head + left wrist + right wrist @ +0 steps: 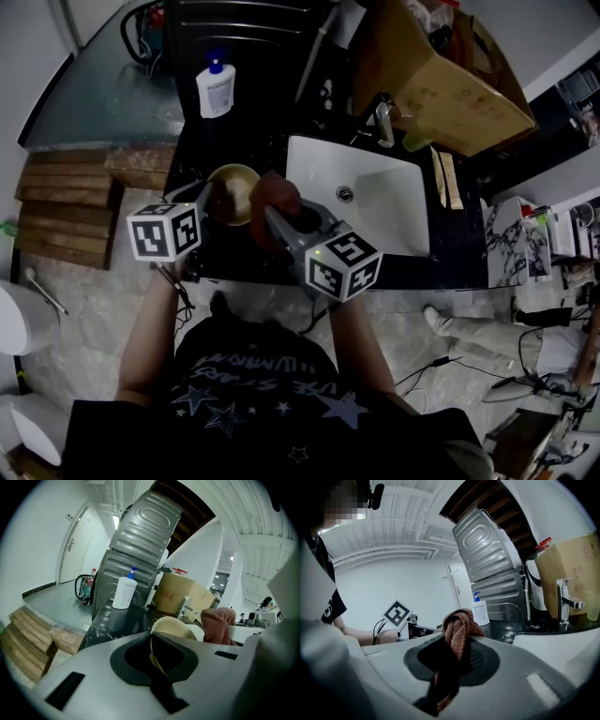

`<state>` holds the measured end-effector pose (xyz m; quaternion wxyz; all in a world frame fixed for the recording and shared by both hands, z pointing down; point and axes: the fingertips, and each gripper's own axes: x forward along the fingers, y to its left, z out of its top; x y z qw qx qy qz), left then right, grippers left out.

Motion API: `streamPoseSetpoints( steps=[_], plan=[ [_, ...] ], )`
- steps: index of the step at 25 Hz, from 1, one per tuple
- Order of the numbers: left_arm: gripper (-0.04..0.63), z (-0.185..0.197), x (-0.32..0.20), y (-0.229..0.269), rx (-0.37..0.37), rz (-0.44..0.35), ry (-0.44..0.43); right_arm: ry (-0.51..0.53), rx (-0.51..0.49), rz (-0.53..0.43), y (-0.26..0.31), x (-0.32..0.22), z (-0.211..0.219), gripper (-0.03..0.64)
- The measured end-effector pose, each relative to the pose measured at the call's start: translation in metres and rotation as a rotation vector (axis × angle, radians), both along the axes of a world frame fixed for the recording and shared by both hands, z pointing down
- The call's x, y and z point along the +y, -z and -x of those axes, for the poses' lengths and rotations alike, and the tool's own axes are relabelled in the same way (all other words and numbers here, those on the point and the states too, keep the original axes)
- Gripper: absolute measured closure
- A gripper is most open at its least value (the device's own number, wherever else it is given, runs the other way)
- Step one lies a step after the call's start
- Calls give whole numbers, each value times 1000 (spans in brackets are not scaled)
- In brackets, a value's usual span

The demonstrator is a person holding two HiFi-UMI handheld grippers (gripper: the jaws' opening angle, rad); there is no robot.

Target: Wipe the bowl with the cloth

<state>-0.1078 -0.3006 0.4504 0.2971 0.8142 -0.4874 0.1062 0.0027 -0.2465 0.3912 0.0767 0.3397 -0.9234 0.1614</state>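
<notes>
Left gripper (155, 654) jaws clamped shut on rim of round beige bowl (174, 628); right gripper (449, 665) jaws pinched on bunched reddish-brown cloth (457, 624); cloth just beside bowl.

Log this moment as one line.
left tongs: shut on bowl rim | right tongs: shut on cloth | cloth beside bowl, left of sink
</notes>
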Motion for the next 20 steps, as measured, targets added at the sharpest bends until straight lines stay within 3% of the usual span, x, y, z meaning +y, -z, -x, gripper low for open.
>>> streamPoseSetpoints(
  steps=[4, 8, 14, 20],
  plan=[
    [577, -19, 12, 4, -38, -38, -5, 53, 51, 3, 1, 14, 8, 548],
    [578, -34, 20, 14, -91, -94, -9, 88, 223, -14, -10, 16, 15, 548],
    [577, -54, 31, 17, -124, -118, -51, 107, 332, 115, -36, 14, 18, 548],
    [577, -61, 37, 16, -144, -120, -86, 98, 346, 191, -49, 7, 15, 548]
  ],
)
